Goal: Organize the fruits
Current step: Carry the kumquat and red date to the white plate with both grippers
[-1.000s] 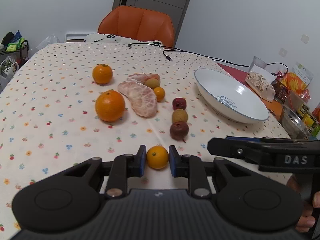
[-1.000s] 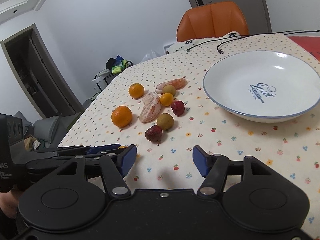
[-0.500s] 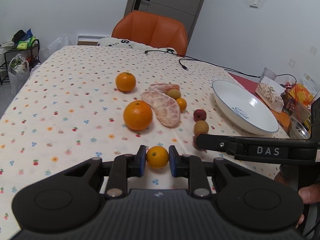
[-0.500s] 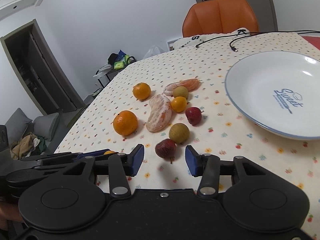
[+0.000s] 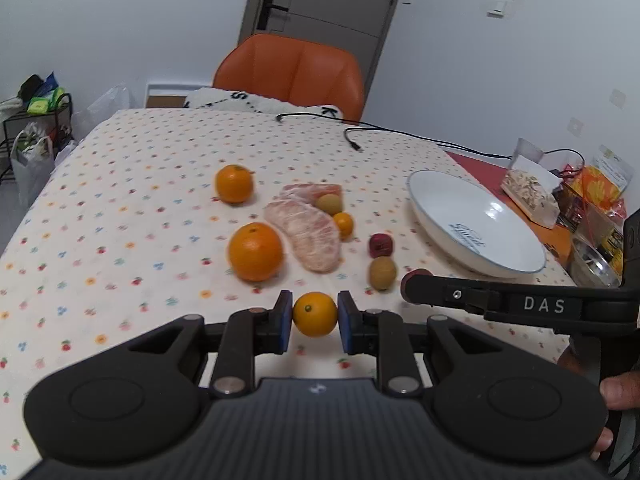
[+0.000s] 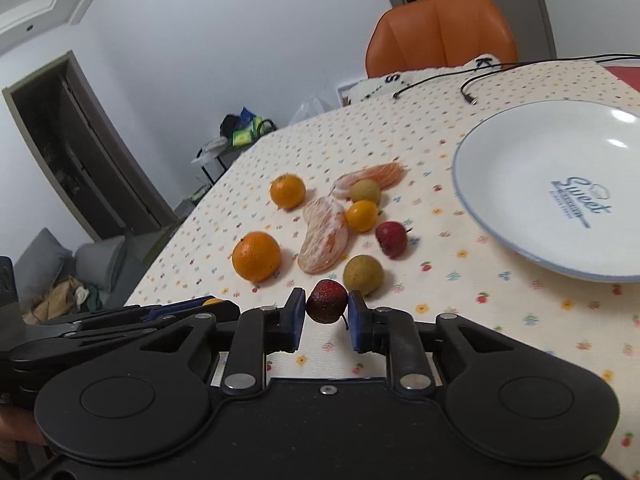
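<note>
My left gripper (image 5: 315,316) is shut on a small orange kumquat (image 5: 315,314), held just above the dotted tablecloth. My right gripper (image 6: 327,309) is shut on a dark red berry-like fruit (image 6: 327,301); its side shows in the left wrist view as a black arm (image 5: 500,302). Beyond lie two oranges (image 5: 255,252) (image 5: 234,183), peeled pomelo segments (image 5: 308,232), a second kumquat (image 6: 361,216), two tan round fruits (image 6: 363,274) (image 6: 365,191) and a small red fruit (image 6: 391,238). A white plate (image 6: 500,168) sits empty to the right.
An orange chair (image 5: 290,70) stands at the table's far edge, with black cables (image 5: 352,144) lying across the cloth. Snack bags and a clear container (image 5: 532,184) crowd the right side past the plate. A person's fingers (image 5: 618,392) hold the right gripper's handle.
My right gripper moved forward to the dark red fruit and closed on it. The left gripper kept the kumquat and hardly shifted.
</note>
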`<state>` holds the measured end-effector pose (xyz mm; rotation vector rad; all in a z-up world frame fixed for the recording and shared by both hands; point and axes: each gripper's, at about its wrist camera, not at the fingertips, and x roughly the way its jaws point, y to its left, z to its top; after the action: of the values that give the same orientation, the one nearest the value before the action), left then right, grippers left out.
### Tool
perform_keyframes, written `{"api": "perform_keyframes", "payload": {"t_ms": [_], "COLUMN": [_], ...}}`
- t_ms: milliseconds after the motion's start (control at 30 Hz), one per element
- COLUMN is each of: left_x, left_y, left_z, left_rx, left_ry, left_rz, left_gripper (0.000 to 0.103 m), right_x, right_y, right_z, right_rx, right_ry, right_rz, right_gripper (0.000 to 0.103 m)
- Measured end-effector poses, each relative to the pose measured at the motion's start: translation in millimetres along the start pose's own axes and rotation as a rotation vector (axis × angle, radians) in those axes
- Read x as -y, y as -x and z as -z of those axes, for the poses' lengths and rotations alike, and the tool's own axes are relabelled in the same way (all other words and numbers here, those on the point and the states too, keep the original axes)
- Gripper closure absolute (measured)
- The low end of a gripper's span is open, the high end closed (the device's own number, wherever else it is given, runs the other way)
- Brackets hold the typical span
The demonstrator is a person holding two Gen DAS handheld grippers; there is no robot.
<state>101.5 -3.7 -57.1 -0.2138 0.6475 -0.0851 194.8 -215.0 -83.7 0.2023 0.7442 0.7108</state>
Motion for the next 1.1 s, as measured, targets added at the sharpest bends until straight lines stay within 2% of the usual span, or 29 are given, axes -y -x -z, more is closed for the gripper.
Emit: {"api": "perform_keyframes", "payload": {"t_ms": [600, 1100], "left_x": [61.3, 107.2], "left_y": [-12.6, -31.4], "left_z": [-16.3, -29.6], "left_rx": [0.034, 0.050], "left_ry": [-0.083, -0.144], "left_rz": [0.094, 0.158], "left_gripper": [0.081, 0.081], "right_x": [34.9, 70.4], "right_y": [65.0, 104.3], "right_z": [0.0, 4.9], "right_rx": [0.136, 0.212], "right_ry": [-0.045, -0.097], "right_rz": [0.078, 0.156], "right_gripper": [0.082, 0.082]}}
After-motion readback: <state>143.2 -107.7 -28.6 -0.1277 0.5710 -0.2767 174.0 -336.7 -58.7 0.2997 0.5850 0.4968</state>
